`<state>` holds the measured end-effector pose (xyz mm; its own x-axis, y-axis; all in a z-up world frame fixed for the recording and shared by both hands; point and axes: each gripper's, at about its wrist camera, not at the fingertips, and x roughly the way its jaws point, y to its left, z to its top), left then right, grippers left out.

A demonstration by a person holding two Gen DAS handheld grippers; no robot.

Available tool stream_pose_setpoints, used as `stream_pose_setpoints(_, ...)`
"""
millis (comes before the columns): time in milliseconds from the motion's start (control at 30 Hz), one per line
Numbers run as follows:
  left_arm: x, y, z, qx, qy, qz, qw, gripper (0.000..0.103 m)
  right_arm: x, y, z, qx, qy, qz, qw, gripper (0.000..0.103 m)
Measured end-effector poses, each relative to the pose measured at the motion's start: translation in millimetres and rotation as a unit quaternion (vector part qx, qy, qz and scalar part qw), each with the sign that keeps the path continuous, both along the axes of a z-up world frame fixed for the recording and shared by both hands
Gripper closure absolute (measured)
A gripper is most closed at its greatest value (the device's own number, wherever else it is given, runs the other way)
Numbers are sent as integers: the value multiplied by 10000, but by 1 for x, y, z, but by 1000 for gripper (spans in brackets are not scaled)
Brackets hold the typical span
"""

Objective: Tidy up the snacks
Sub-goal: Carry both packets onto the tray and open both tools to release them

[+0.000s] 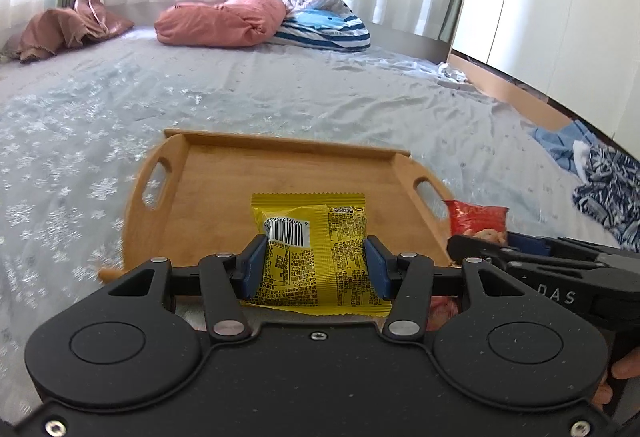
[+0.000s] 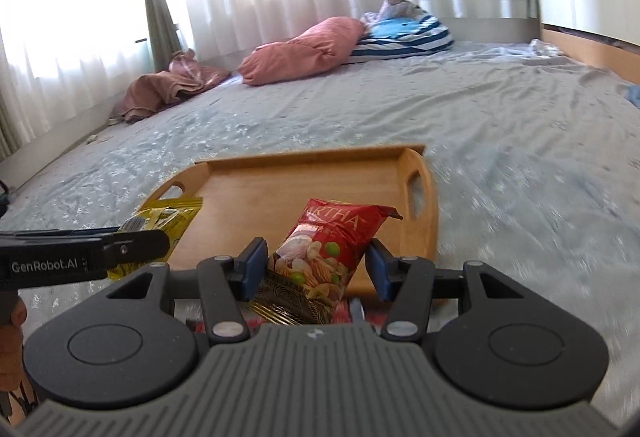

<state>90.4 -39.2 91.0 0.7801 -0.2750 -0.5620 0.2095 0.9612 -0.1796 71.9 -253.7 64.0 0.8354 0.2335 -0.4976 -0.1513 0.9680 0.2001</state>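
A yellow snack packet with its barcode side up sits between the blue pads of my left gripper, which is shut on it. It hangs over the near part of a wooden tray with cut-out handles that lies on the bed. My right gripper is shut on a red snack bag printed with nuts, held over the same tray. The red bag and the right gripper also show at the right of the left wrist view. The yellow packet shows at the left of the right wrist view.
The tray rests on a grey patterned bedsheet. A pink pillow, a striped blue cushion and a brown cloth lie at the far side under white curtains. Blue patterned clothes lie at the right.
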Motion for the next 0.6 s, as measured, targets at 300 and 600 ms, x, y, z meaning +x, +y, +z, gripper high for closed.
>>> stream_pose_setpoints(300,60,-9,-7,-52,338,53,9994,54,62,-3,-3,-280,165,481,9983,46)
stream_pose_setpoints(600,120,-23,-26,-145,773,188,9967,54,126,-1,-18,-656,642,628,9938,45)
